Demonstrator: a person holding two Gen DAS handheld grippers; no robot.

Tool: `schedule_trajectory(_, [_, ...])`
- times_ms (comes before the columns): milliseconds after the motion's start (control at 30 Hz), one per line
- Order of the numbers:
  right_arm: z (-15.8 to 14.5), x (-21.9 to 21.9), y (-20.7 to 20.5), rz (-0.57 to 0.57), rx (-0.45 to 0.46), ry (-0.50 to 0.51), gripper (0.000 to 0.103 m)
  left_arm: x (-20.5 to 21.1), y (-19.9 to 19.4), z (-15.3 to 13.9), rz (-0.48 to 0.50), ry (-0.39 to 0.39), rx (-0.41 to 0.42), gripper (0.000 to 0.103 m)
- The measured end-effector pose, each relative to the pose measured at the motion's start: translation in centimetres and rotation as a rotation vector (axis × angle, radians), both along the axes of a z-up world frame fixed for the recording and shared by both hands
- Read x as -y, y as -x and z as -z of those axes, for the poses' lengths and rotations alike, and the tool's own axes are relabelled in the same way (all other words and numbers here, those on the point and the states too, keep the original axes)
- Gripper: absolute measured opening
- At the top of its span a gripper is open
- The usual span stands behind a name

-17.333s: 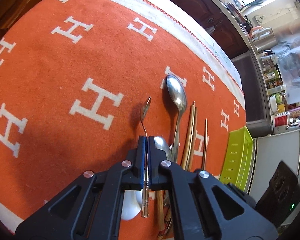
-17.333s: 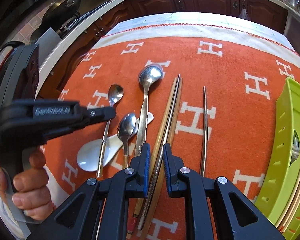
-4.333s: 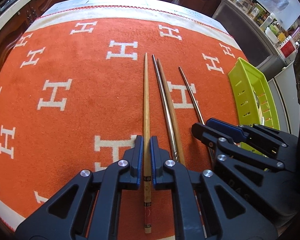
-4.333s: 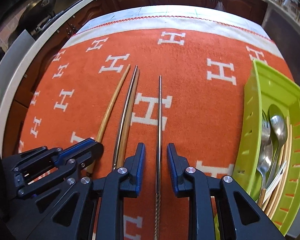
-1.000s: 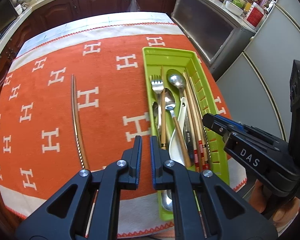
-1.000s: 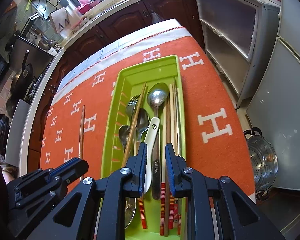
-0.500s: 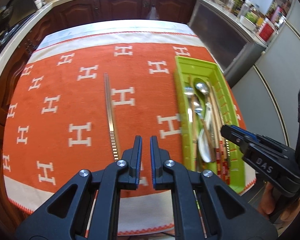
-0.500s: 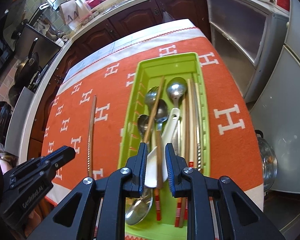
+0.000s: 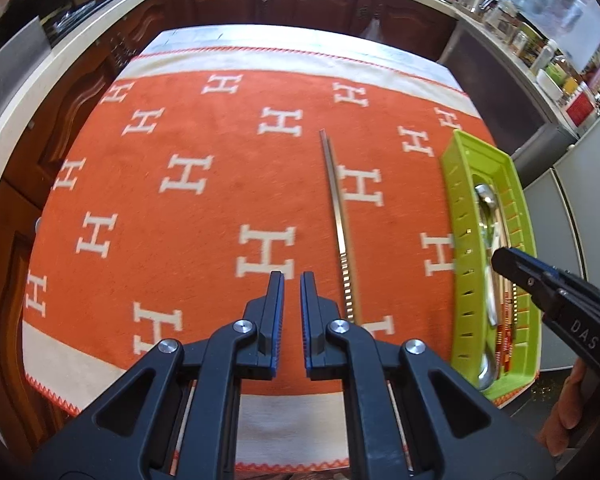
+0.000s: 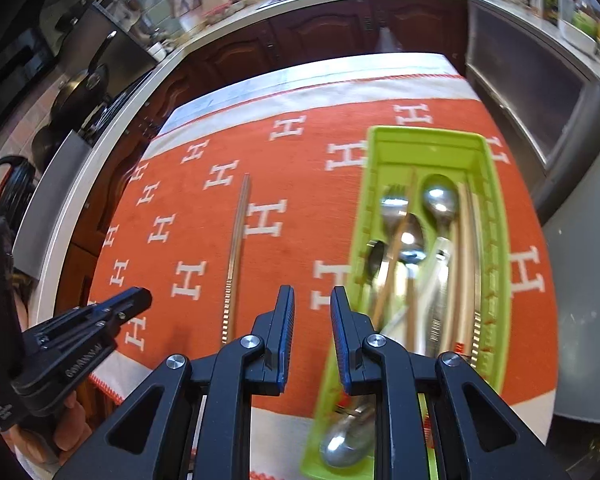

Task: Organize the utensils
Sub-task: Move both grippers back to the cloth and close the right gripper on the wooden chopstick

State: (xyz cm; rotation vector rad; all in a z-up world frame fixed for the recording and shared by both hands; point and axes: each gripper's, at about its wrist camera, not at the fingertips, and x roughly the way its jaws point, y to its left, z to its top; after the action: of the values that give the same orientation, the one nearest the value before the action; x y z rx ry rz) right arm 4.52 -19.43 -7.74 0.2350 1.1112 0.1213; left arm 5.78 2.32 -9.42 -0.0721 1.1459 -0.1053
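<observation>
Left tool (image 9: 292, 280) has a small gap and holds nothing; one metal chopstick (image 9: 339, 224) lies just right of it. Right tool (image 10: 312, 300) is also empty, gap wider, beside the green tray (image 10: 496, 216) full of utensils.

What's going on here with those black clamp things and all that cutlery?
A person is tidying utensils using a hand-held gripper in each hand. Most of the cutlery, spoons, a fork and chopsticks, already lies in the green tray at the right side of the orange cloth. What look like a metal and a wooden chopstick lie close together out on the cloth. The left gripper and the right gripper are both empty, jaws slightly apart, hovering above the table.
</observation>
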Motion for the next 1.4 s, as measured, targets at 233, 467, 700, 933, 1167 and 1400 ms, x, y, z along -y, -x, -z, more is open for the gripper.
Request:
schedule_trajectory(233, [1.2,-5.4,-3.0,-0.094,-0.037,0.012,0.018,-1.9,-0.7,1.2,-0.016,-0.002,0.003,0.005])
schedule_trajectory(467, [5.2,-8.9,-5.4,-0.145,-0.11,0.015,0.019,-3.4,-1.6,2.4,-0.019,0.003,-0.01,0.005])
schedule_trajectory(700, [7.6,-9.8,-6.6,-0.15,-0.156,0.039,0.019,-4.8,-2.7,3.9,-0.032,0.025,-0.038,0.005])
schedule_trajectory(933, [8.5,-10.0,-7.3,-0.142,-0.163,0.065,0.019,-4.9,-3.4,4.7,-0.023,0.039,-0.05,0.005])
schedule_trajectory(1167, [8.6,-10.9,-7.9,-0.153,-0.128,0.126,0.019,-4.8,-3.6,5.2,-0.015,0.041,-0.062,0.005])
schedule_trajectory(1400, [8.7,-12.0,-8.2,-0.172,-0.062,0.214,0.018,-4.5,-3.9,5.5,-0.01,0.04,-0.067,0.005])
